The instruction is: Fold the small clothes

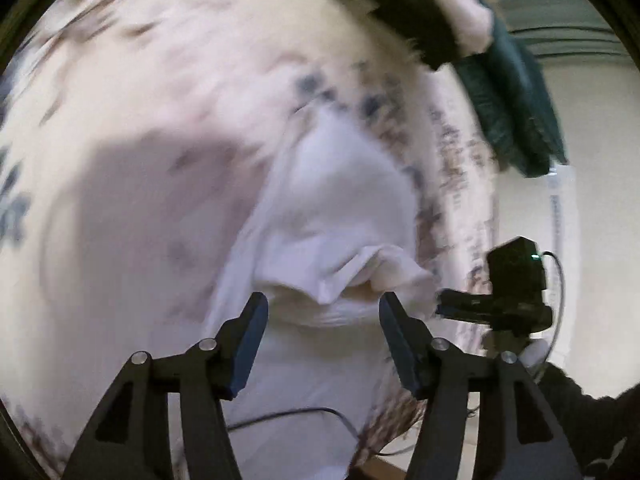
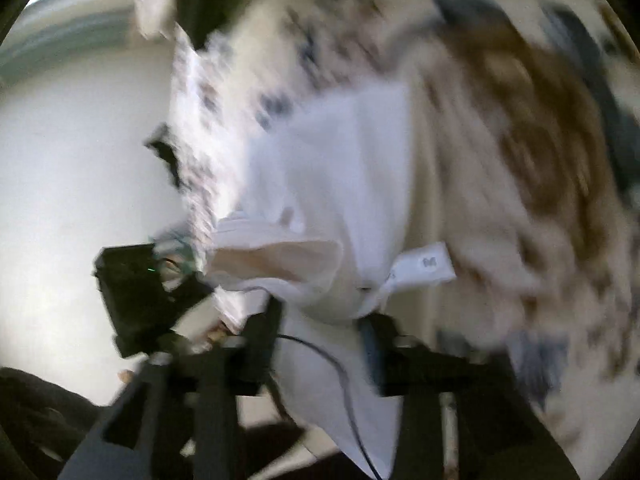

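White garment (image 1: 340,208) — small, lying rumpled on a patterned bedspread (image 1: 120,120), neck opening toward me. I have the left tool (image 1: 324,312) spread wide just short of the collar, holding nothing. Right tool (image 2: 320,320) — blurred; it looks parted around the collar edge, though I cannot tell its grip. Size tag (image 2: 424,266) reads "M"; smaller print illegible.

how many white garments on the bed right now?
1. The white garment lies on the patterned bedspread, just ahead of the open left gripper; its size tag shows in the right wrist view. Blur may hide others.
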A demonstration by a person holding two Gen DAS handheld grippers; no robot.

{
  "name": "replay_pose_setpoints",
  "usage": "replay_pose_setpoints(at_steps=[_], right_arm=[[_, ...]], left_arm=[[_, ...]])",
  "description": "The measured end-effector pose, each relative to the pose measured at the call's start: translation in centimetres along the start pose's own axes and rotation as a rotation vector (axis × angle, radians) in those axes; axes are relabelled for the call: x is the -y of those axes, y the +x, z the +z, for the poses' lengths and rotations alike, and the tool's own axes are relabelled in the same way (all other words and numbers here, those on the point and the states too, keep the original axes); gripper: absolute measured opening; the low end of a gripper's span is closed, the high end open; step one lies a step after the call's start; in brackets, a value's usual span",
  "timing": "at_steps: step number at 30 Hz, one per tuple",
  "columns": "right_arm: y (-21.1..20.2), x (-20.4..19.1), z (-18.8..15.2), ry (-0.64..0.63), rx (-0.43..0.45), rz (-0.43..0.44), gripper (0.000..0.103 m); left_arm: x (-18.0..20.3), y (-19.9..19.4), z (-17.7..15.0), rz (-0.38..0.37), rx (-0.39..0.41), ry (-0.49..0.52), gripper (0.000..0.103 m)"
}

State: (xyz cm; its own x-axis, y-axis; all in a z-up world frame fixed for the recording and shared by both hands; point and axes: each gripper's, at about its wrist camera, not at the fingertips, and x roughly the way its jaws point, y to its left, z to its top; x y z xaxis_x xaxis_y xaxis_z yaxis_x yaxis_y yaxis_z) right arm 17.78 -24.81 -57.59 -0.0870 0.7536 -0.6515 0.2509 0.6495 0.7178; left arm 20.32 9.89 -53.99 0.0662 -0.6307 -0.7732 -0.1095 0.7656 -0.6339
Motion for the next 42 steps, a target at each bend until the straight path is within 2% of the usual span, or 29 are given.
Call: replay_pose_setpoints(at_steps=[3,7,10,14,15,20,25,27,28,33,35,36,37,42], right_arm=[[-0.7,1.2,-1.8,0.049,0.0,-0.005,0.053],[-2.8,2.8,-3.0,0.129,0.081,0.01,0.053],[-3.0,3.7,-2.5,0.203,0.148,0.008,0.053],[-0.9,2.3,-1.6,0.199,0.153,-0.076,0.053],[-0.4,1.8,-1.7,0.209,0.148,-0.089,0.053],[-1.1,1.0,-4.8,0.301,0.193,0.013,0.053],[-0.2,1.9,-7.5,0.426,0.188,0.107,0.053],[1.1,2.1,-7.5,0.497,0.199,0.123,0.053],[1.5,2.9,-7.8,0.552,0.206,0.135,0.053],[3.5,4.3,-8.4,0.69,0.238,0.246,0.053],[3.5,4.2,-8.8,0.694,0.273,0.264,0.04],[3.3,4.0,-9.0,0.688,0.292,0.269,0.021],[2.9,3.8,-9.3,0.678,0.31,0.245,0.01],[1.7,2.6,-9.9,0.62,0.341,0.141,0.006]], left_arm=[[-1.1,-1.3,-0.1,0.035,0.028,-0.029,0.056],[-0.7,-1.1,2.1,0.03,0.082,-0.037,0.057],[0.0,0.6,3.5,0.058,0.077,-0.012,0.057],[0.6,2.7,3.2,0.189,0.046,-0.006,0.057],[0.6,2.7,2.7,0.169,0.046,-0.032,0.057],[-0.6,0.8,-0.4,0.1,0.082,-0.182,0.057],[-2.0,1.8,-0.8,-0.002,0.078,-0.305,0.054],[-2.0,2.6,-0.4,-0.01,0.092,-0.297,0.03],[-1.9,3.0,-0.2,0.013,0.086,-0.29,0.01],[-1.3,3.0,0.1,0.031,0.132,-0.267,0.005],[-1.0,2.6,0.1,0.03,0.151,-0.251,0.005],[-0.9,2.3,0.0,0.029,0.162,-0.247,0.005],[-0.9,2.0,0.0,0.028,0.169,-0.246,0.005],[-1.6,0.6,-0.2,0.04,0.186,-0.236,0.005]])
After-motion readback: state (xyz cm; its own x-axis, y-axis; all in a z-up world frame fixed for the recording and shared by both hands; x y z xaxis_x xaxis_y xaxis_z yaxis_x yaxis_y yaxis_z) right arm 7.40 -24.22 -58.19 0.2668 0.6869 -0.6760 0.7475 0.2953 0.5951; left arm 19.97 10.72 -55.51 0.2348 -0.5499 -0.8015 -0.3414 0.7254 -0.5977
